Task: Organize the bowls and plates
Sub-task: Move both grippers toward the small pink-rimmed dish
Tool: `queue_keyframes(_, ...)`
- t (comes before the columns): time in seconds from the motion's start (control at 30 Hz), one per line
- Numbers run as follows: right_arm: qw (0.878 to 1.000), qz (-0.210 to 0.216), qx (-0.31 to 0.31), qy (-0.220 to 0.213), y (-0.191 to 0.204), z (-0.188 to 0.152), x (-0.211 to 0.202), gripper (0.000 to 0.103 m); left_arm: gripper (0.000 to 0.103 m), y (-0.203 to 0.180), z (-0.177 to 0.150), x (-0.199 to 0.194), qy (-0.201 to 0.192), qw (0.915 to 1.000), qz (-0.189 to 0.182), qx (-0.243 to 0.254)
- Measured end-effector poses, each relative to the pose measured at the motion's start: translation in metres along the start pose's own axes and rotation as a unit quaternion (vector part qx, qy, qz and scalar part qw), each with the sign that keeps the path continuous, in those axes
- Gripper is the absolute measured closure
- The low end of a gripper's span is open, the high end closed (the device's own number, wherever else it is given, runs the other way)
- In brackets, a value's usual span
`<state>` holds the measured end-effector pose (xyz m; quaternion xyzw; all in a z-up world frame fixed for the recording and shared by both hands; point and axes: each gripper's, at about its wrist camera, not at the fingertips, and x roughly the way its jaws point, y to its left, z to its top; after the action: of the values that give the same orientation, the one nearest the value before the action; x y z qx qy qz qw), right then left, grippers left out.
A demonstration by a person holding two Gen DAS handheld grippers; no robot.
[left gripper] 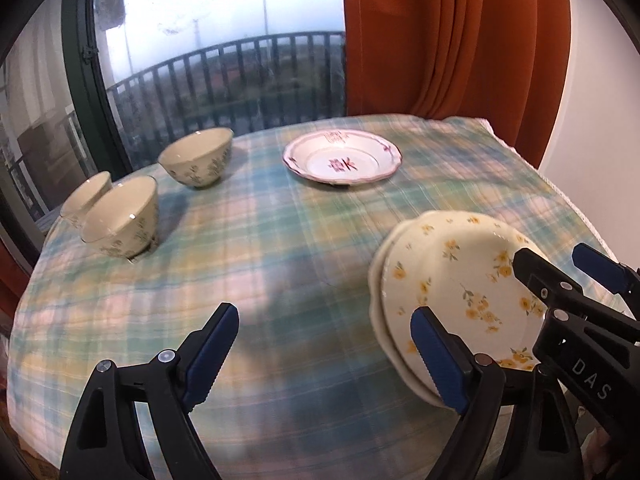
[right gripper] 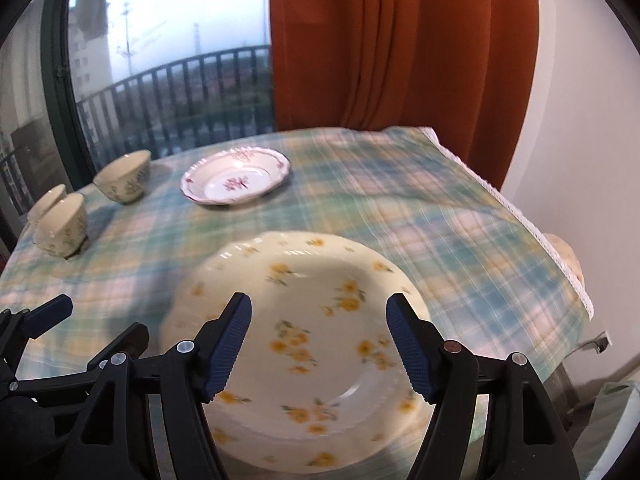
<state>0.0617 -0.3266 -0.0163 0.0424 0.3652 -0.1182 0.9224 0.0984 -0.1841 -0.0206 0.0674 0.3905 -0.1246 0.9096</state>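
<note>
A stack of two cream plates with yellow flowers (left gripper: pixel 452 288) lies on the plaid tablecloth at the near right, also in the right wrist view (right gripper: pixel 304 344). My right gripper (right gripper: pixel 320 344) is open above these plates; it also shows in the left wrist view (left gripper: pixel 560 276). My left gripper (left gripper: pixel 324 356) is open and empty over bare cloth, left of the plates. A white plate with purple flowers (left gripper: pixel 342 162) lies at the far middle. Three cream bowls stand at the far left: one (left gripper: pixel 198 160), a nearer one (left gripper: pixel 122 218), and one behind it (left gripper: pixel 86 194).
The table (left gripper: pixel 248 264) is round with a plaid cloth; its edge falls away at right (right gripper: pixel 560 256). An orange curtain (left gripper: pixel 452 40) and a window with a balcony railing (left gripper: pixel 224 76) stand behind it. A white wall (right gripper: pixel 592 120) is at right.
</note>
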Motion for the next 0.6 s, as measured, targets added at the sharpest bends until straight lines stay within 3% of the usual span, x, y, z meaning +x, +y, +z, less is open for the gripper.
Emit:
queue_keyframes(0.27,0.999,0.014,-0.016,-0.025,0.035,0.02,-0.007,0.027,0.014,0.027,0.017,-0.008,-0.026,0.9994,0.023,0.008)
queue_keyframes(0.6,0.999,0.0,-0.025,-0.04,0.054,0.053,0.012,0.021,0.014,0.045,0.046,0.012,-0.023,0.9993,0.027,-0.012)
